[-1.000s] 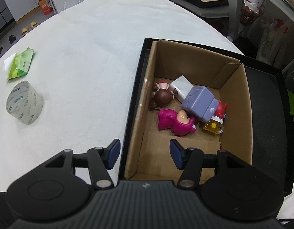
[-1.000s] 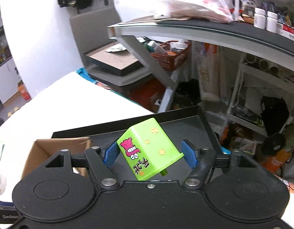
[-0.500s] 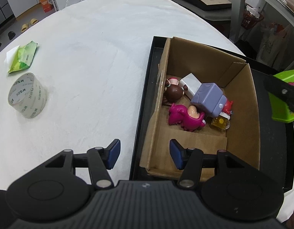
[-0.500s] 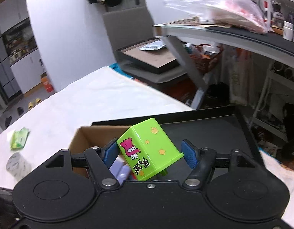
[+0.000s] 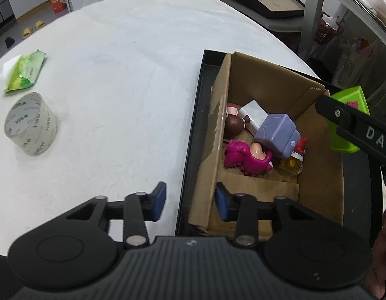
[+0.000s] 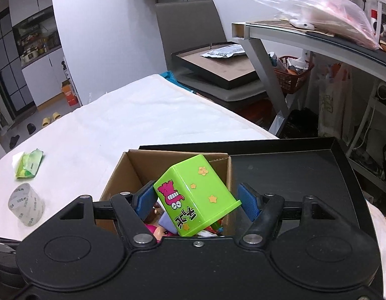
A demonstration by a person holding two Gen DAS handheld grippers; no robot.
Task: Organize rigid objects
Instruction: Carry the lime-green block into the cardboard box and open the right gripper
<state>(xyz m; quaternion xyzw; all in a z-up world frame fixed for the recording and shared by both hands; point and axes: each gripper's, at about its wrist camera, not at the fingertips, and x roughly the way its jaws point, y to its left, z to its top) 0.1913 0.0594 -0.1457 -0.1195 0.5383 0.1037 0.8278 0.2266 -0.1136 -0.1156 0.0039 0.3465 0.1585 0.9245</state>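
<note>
My table [image 5: 123,57] is draped in white cloth, with a desk [image 6: 318,37] and chair [image 6: 188,25] beyond. On it a black tray [image 6: 293,165] carries the cardboard box [image 5: 268,80]. Only my left view looks down on the toys inside: a lilac cube [image 5: 278,135] and a magenta figure [image 5: 245,158]. My left claw [image 5: 190,201] is closing astride the box's near wall. My right claw [image 6: 196,198] is clamped on the lime-green cup [image 6: 195,192], tilted above the box, starred, with a pink cartoon.

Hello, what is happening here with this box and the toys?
A person is sorting toys into a cardboard box. The right gripper holds a green cup above the box, not yet released. The left gripper is closing over the box's near wall. A tape roll lies outside.
</note>
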